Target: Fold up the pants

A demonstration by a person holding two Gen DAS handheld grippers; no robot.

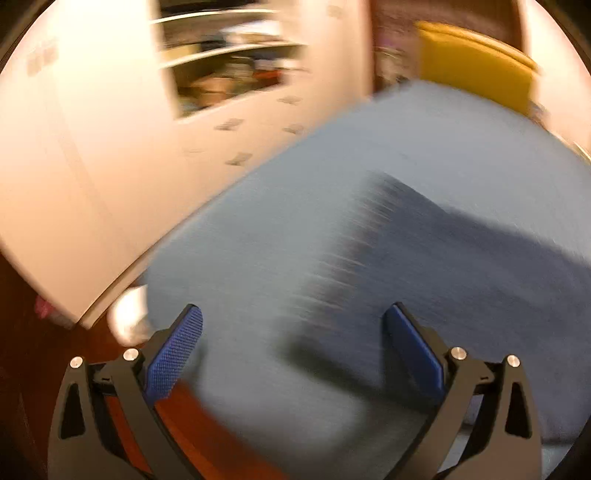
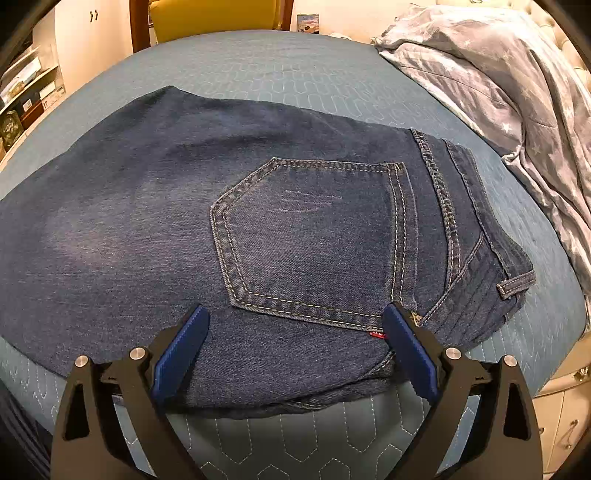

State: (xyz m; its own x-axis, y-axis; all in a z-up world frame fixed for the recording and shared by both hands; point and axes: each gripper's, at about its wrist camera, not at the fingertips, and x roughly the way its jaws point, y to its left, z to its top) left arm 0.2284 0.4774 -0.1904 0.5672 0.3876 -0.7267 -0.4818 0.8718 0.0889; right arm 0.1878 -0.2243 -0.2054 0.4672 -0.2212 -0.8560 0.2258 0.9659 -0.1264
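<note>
Dark blue jeans (image 2: 258, 221) lie folded flat on a blue quilted bed cover (image 2: 295, 70), back pocket (image 2: 314, 236) up, waistband to the right. My right gripper (image 2: 295, 325) is open and empty, just above the near edge of the jeans. The left wrist view is blurred by motion. There the jeans (image 1: 461, 251) show as a dark patch to the right on the bed cover (image 1: 332, 166). My left gripper (image 1: 293, 321) is open and empty over the bed's left part.
A rumpled grey star-print duvet (image 2: 498, 81) lies at the right of the bed. A yellow chair (image 2: 214, 14) stands behind the bed. White cupboards with shelves (image 1: 110, 147) stand to the left. Drawers (image 2: 561, 417) are at the lower right.
</note>
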